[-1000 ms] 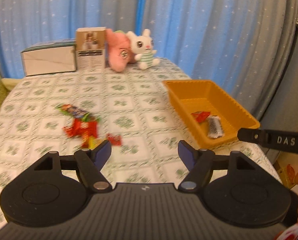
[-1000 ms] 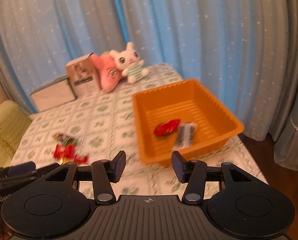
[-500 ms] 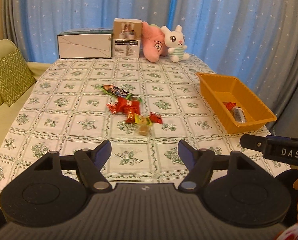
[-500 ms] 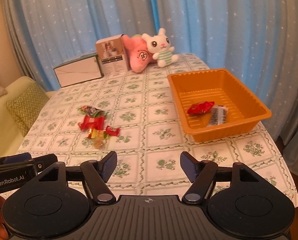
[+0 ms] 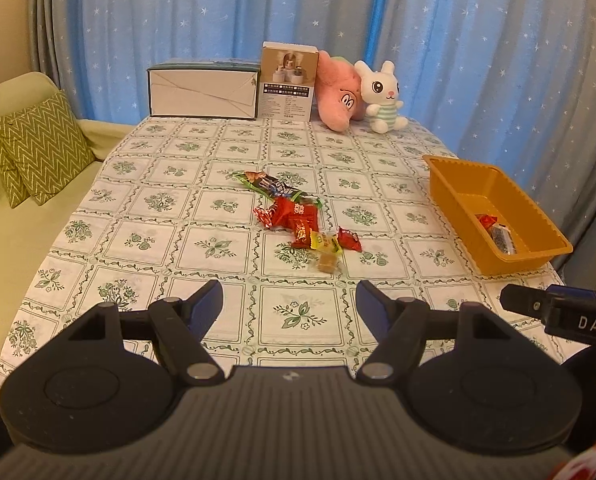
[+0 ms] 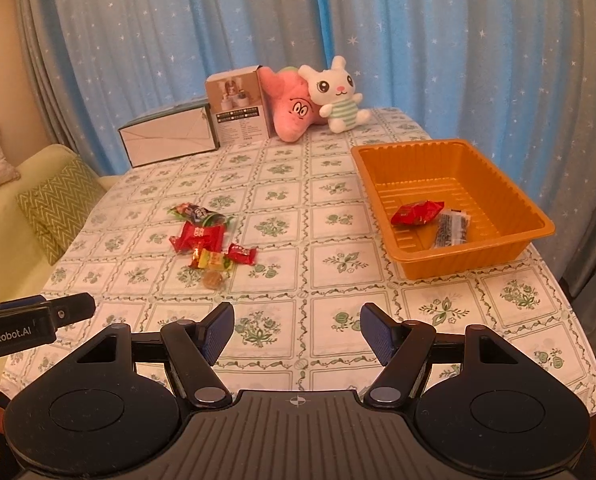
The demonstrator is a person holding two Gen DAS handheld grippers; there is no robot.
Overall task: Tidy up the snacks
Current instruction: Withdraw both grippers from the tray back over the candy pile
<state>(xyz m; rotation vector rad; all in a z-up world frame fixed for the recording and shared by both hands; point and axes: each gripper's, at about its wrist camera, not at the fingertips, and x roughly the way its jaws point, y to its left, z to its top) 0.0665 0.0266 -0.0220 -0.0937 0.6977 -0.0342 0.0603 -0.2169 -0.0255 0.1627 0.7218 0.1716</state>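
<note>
A cluster of wrapped snacks (image 5: 298, 220) (image 6: 208, 240) lies mid-table: a long green bar, red packets, a yellow sweet and a small brown candy (image 5: 325, 261). On the table's right side an orange tray (image 5: 458, 204) (image 6: 494, 248) holds a red packet (image 6: 417, 213) and a dark striped one (image 6: 452, 227). My left gripper (image 5: 289, 307) hovers open over the near edge, short of the snacks, nothing between its blue pads. My right gripper (image 6: 297, 332) is open and empty too, over the near edge, left of the tray's front.
At the back stand a white box (image 5: 202, 90), a small product carton (image 5: 289, 80), a pink plush (image 5: 338, 96) and a white bunny plush (image 5: 382, 98). A sofa with a green zigzag cushion (image 5: 38, 152) is left of the table. Blue star curtains hang behind.
Both grippers pulled back from the table, so more of it shows. The right gripper's jaws have spread wider. The snacks and the tray's contents have not moved.
</note>
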